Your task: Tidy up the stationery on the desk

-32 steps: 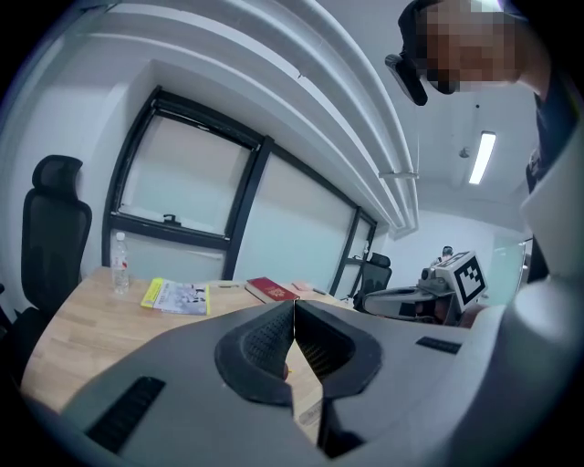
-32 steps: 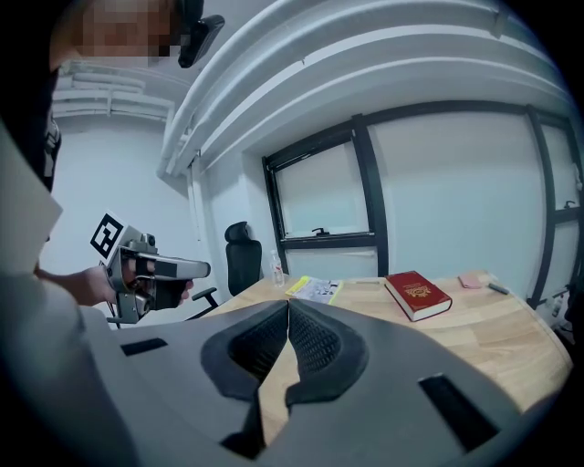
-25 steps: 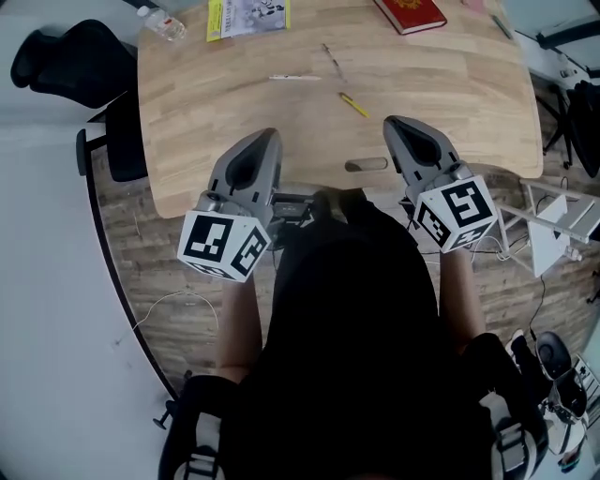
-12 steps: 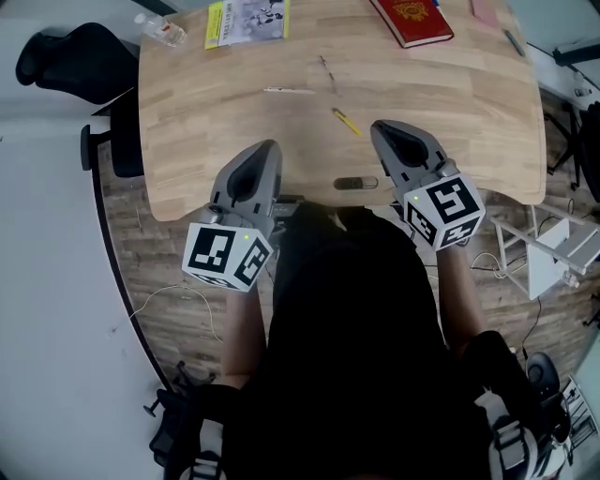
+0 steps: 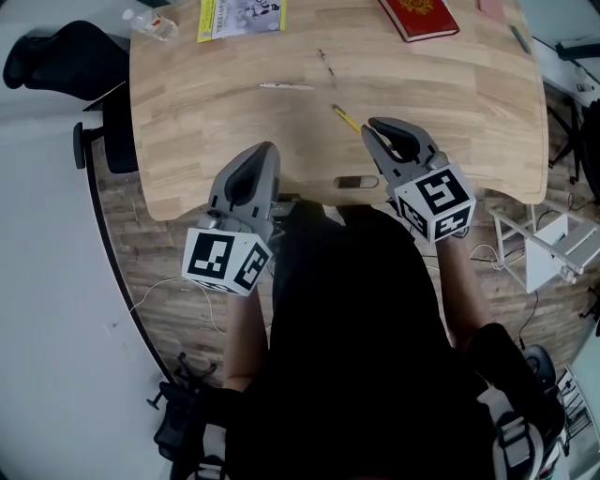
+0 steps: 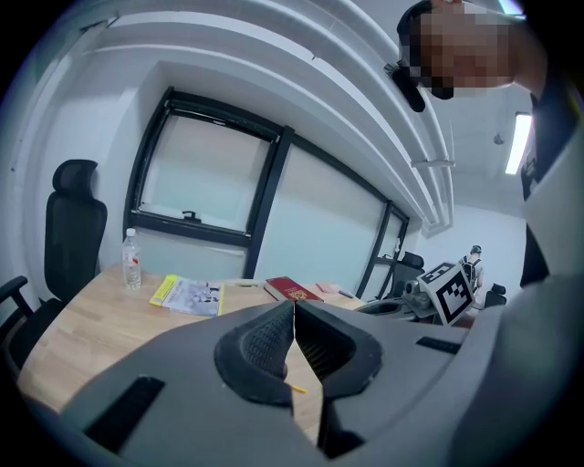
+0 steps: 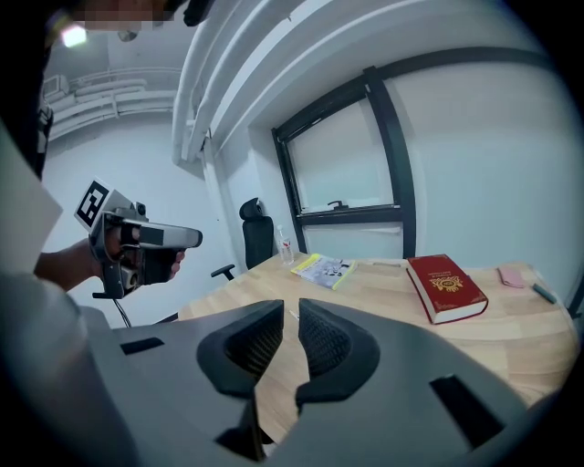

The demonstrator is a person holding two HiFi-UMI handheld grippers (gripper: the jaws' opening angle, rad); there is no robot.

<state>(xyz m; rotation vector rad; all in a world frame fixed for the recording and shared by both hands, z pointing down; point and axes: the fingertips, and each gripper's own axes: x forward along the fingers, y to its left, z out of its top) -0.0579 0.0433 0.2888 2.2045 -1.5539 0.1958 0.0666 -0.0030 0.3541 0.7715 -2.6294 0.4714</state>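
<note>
On the wooden desk [image 5: 450, 94] a yellow pencil [image 5: 345, 117] lies just off the tip of my right gripper [image 5: 371, 127]. Its jaws have just been opening and stand a narrow gap apart with nothing between them [image 7: 292, 310]. A white pen [image 5: 286, 86] and a thin dark pen [image 5: 326, 64] lie farther back. My left gripper [image 5: 265, 148] hangs over the desk's near edge, shut and empty [image 6: 293, 306]. At the far edge are a red book [image 5: 419, 17], a yellow booklet [image 5: 239, 17] and a water bottle [image 5: 150, 23].
A black office chair [image 5: 56, 56] stands at the desk's far left corner. Another dark pen [image 5: 520, 39] and a pink item [image 5: 492, 9] lie at the far right. A cable slot [image 5: 356, 182] is cut near the front edge. A white rack [image 5: 553, 253] stands on the floor, right.
My right gripper has come down and closer to the yellow pencil, and its jaws have parted a little. The left gripper has sunk slightly near the desk's front edge.
</note>
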